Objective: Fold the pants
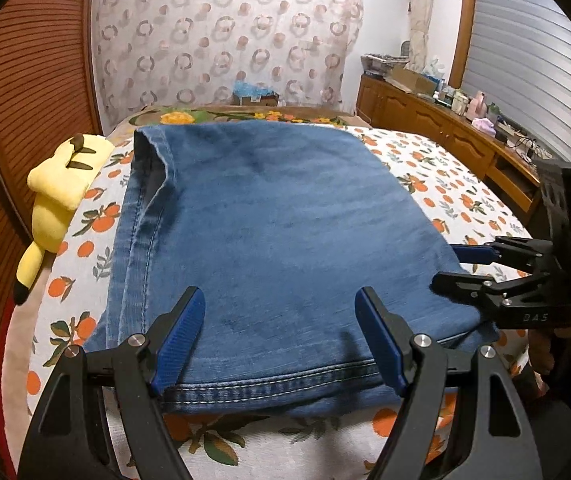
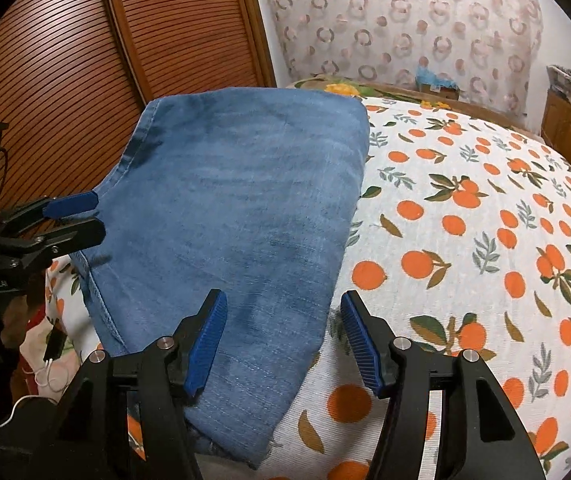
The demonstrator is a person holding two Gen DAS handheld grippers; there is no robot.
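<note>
My black two-finger left gripper (image 1: pixel 279 340) and matching right gripper (image 2: pixel 283 338) carry ribbed blue pads (image 1: pixel 181 344), silver screws and faint white lettering.

Louvred wooden doors (image 2: pixel 85 60), circle-patterned curtain (image 1: pixel 225 36), wooden cabinets (image 1: pixel 437 124) along the wall.

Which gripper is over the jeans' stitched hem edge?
The left gripper: it straddles the pants' double-stitched hem. The right gripper sits at their plain side edge, over the sheet.
</note>
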